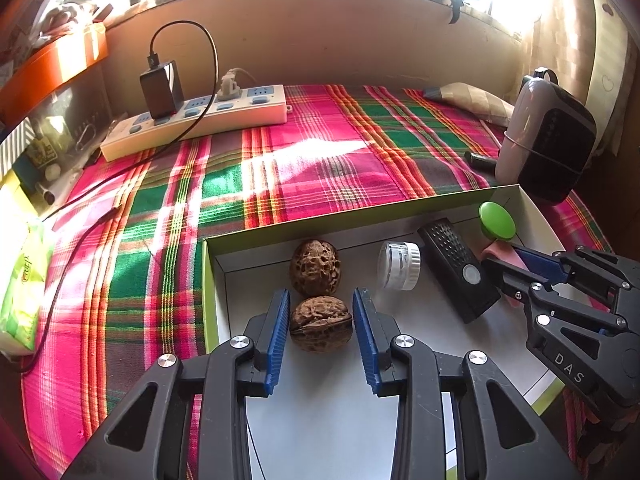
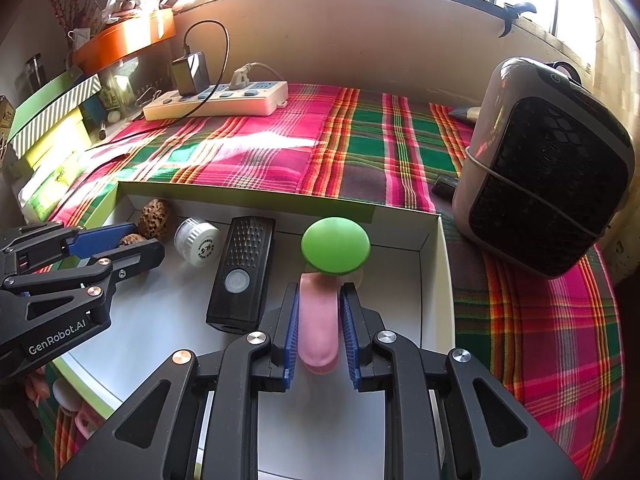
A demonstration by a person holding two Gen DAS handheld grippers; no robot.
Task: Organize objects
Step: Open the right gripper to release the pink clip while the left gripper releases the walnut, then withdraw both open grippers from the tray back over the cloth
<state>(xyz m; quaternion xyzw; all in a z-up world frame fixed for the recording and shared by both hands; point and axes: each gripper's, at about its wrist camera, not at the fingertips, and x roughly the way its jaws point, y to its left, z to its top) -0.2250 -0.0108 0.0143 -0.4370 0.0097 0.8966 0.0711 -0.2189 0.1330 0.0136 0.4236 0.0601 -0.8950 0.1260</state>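
**Left wrist view, then right: box contents and gripper states**

1. Power strip point(image 1: 192, 120): lying on the plaid cloth point(image 1: 304, 168) at 11 o'clock, outside the box, with a charger plugged in.
2. Box point(image 1: 210, 280): white interior, green rim, set on the cloth at the near side. All items below are held inside it.
3. Far walnut point(image 1: 315, 267): placed at 12 o'clock from the near walnut, touching or nearly touching it.
4. Near walnut point(image 1: 321, 327): seated between the blue pads of the left gripper point(image 1: 321, 320). The jaws are set about a walnut's width apart; whether the pads are pressing on the shell cannot be told.
5. White jar point(image 1: 399, 265): lying on its side at 2 o'clock from the near walnut, just beside the black remote.
6. Black remote point(image 1: 458, 268): lying flat between the jar and the mushroom toy.
7. Mushroom toy point(image 2: 318, 316): green cap, pink stem, lying with the cap at 12 o'clock. The stem is bracketed by the right gripper point(image 2: 319, 328), jaws narrowed close to it; firm contact cannot be confirmed.
8. Speaker point(image 2: 548, 168): standing outside the box at 2 o'clock.

Risks, as judged: the round, hard walnut could be squirted out from the pads by an off-centre squeeze and knocked into its neighbour; the soft-looking stem could slip, with the heavy cap tipping downward on lifting.
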